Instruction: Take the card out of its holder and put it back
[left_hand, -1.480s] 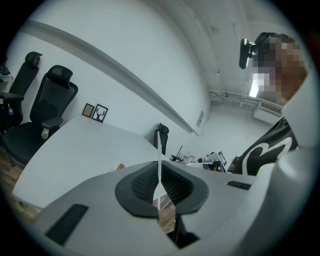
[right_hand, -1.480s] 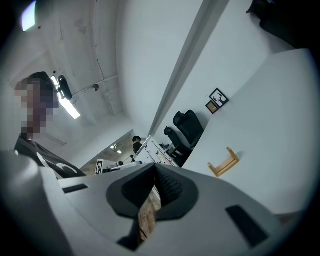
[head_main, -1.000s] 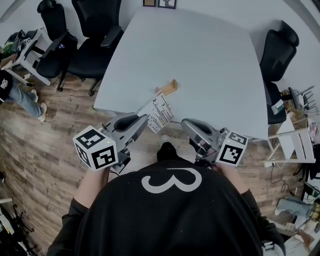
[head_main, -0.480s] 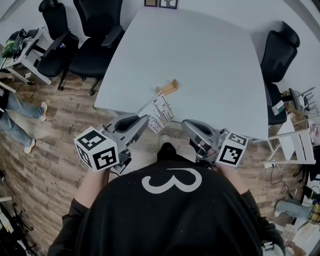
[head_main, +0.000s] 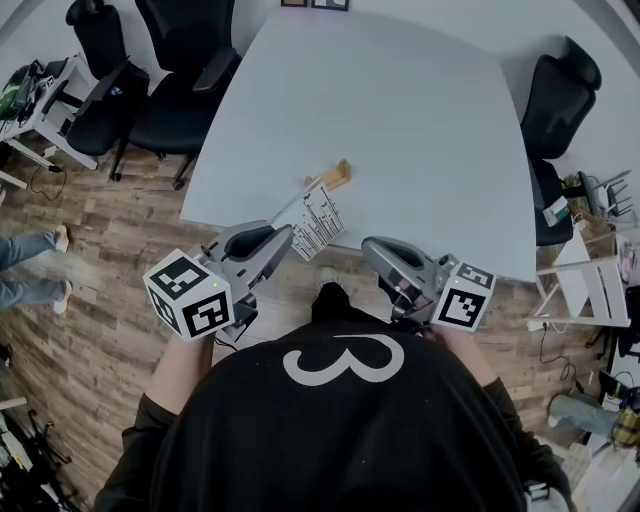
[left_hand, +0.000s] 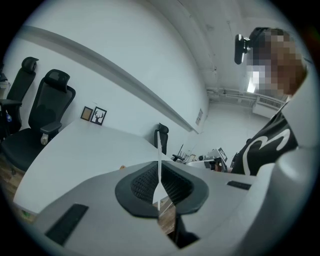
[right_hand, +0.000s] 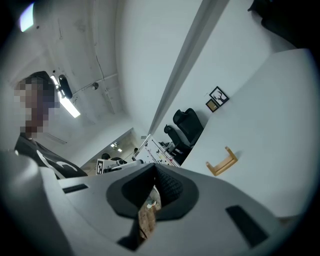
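Note:
A white printed card (head_main: 318, 222) hangs in the air just off the near edge of the white table (head_main: 400, 110), with my left gripper (head_main: 287, 237) shut on its lower corner. In the left gripper view the card (left_hand: 158, 160) shows edge-on, pinched between the black pads. The small wooden holder (head_main: 336, 177) lies empty on the table just beyond the card; it also shows in the right gripper view (right_hand: 221, 162). My right gripper (head_main: 368, 247) hovers to the right of the card, jaws shut with nothing between them, below the table edge.
Black office chairs (head_main: 175, 70) stand at the table's left, another chair (head_main: 555, 95) at its right. A white rack (head_main: 590, 285) and clutter sit on the wooden floor at the right. A person's legs (head_main: 30, 270) are at the left edge.
Both grippers and the card have hardly shifted. The person's legs at the left edge have moved along the floor.

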